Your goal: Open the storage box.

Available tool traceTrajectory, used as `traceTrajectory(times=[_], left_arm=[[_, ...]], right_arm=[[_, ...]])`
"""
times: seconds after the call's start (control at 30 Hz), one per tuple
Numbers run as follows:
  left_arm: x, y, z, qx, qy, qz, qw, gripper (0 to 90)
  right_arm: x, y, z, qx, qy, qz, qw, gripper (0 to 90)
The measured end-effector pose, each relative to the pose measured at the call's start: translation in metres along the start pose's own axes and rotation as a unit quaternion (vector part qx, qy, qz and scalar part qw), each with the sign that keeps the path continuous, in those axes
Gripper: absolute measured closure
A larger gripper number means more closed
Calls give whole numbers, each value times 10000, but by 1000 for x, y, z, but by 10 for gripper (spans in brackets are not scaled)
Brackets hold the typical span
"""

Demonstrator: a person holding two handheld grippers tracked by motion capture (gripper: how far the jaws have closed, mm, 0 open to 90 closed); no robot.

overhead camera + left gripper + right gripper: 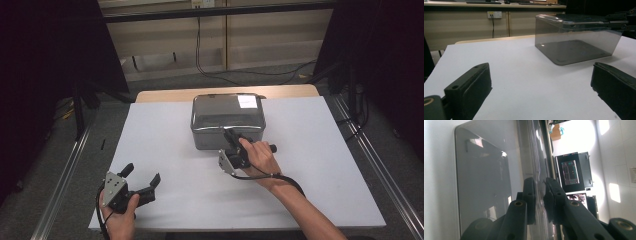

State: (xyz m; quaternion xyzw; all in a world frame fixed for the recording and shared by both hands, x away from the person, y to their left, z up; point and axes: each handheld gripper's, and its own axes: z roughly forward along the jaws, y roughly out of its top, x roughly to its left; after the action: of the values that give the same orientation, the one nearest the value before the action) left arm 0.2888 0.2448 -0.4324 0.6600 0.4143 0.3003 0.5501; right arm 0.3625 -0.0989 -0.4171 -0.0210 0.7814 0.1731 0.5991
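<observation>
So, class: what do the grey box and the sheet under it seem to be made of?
The grey box looks like smoky translucent plastic with a glossy finish: its floor shows through the walls, and the lid reflects light. The sheet looks like matte white paper or thin board, flat and without glare; which one is unclear.

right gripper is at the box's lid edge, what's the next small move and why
Probably lift the right gripper slightly to raise the lid: its jaws sit close together on either side of the near rim of the smoky clear box. The left gripper rests open, away from the box.
</observation>
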Motion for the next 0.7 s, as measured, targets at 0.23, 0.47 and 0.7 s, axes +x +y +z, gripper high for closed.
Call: traceTrajectory(times=[0.23, 0.47, 0.7], left_arm=[[1, 0, 0, 20, 2, -28, 10000, 30], [1, 1, -2, -43, -60, -7, 10000, 37], [2, 2, 3, -4, -99, -45, 9999, 34]], right_arm=[[-3, -2, -1, -57, -104, 7, 9999, 786], [-6, -5, 0, -49, -109, 109, 9999, 775], [-7, -5, 0, -92, -195, 73, 9997, 782]])
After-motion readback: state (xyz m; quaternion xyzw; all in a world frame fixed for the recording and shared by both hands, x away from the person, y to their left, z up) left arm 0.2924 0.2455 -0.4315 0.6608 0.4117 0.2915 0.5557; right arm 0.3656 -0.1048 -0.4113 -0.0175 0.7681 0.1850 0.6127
